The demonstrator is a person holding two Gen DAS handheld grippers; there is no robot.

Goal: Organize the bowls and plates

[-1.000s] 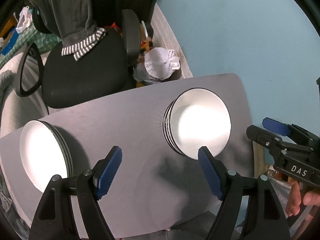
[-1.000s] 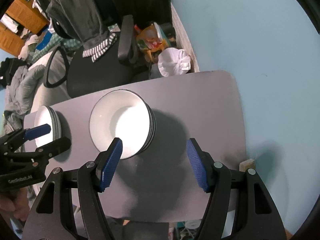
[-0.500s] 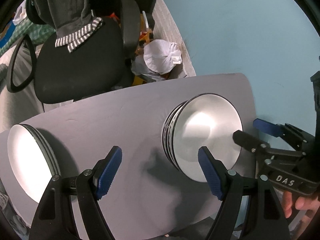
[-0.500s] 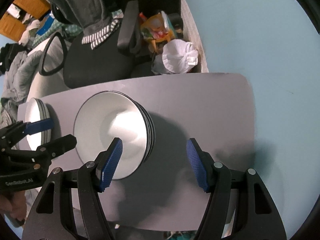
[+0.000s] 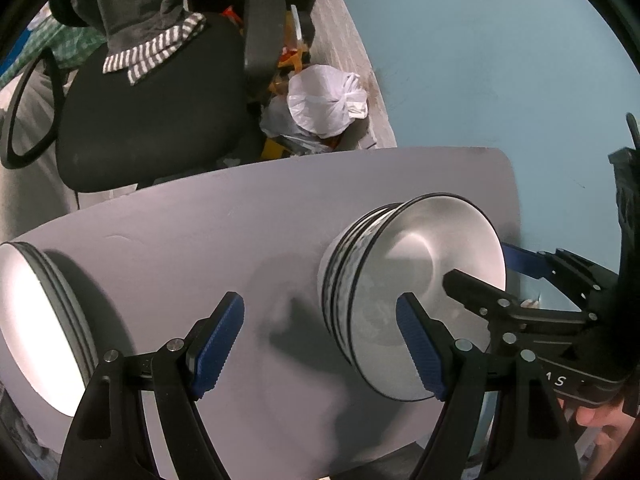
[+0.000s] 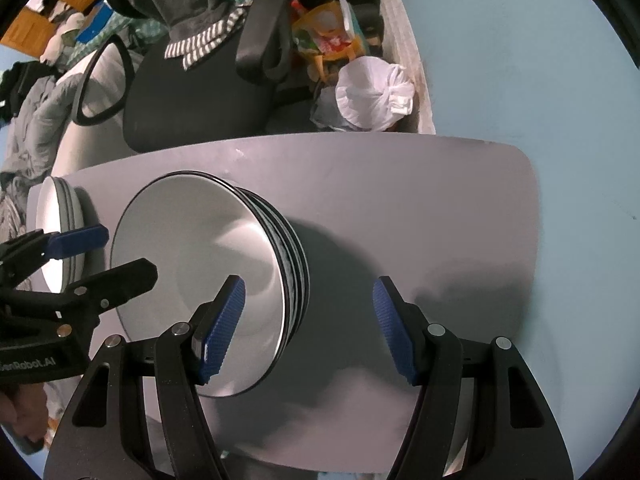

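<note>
A stack of white bowls with black rims (image 5: 424, 280) stands on the grey table (image 5: 248, 224); it also shows in the right wrist view (image 6: 208, 264). A stack of white plates (image 5: 36, 328) sits at the table's left end, also in the right wrist view (image 6: 56, 216). My left gripper (image 5: 320, 344) is open and empty, low over the table, its right finger in front of the bowls. My right gripper (image 6: 308, 324) is open and empty, its left finger over the bowl stack's rim and its right finger over bare table. Each gripper shows in the other's view.
A black office chair (image 5: 152, 120) draped with clothes stands beyond the table's far edge. A tied white plastic bag (image 5: 324, 104) and clutter lie on the floor by the blue wall (image 5: 480, 60). The table's right part (image 6: 440, 216) lies beside the wall.
Both grippers have come down closer to the table and the bowl stack. The bowls now look larger and shaded. The right gripper has closed in on the stack from the right.
</note>
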